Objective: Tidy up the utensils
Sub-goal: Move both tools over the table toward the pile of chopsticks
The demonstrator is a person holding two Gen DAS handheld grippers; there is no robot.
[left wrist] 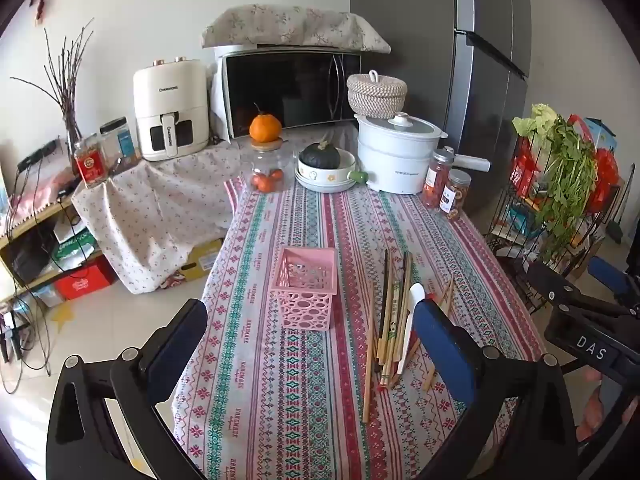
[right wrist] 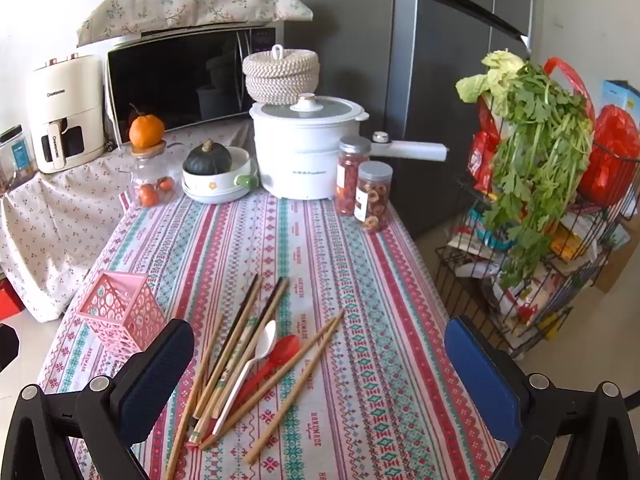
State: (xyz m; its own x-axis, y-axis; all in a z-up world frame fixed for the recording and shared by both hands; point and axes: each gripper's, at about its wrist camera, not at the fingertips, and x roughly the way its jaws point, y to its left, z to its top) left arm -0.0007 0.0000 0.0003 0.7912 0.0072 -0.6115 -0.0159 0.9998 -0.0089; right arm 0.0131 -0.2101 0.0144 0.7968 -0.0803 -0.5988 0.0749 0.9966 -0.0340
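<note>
A pink perforated utensil basket stands upright on the patterned tablecloth. To its right lies a loose pile of several wooden chopsticks, with a white spoon and a red spoon among them. My left gripper hovers above the near table edge, open, with nothing between its fingers. My right gripper is open as well, above the pile; its body shows at the right edge of the left wrist view.
At the table's far end stand a white electric pot, a bowl with a dark squash, jars and an orange on a glass jar. A wire rack with greens stands to the right.
</note>
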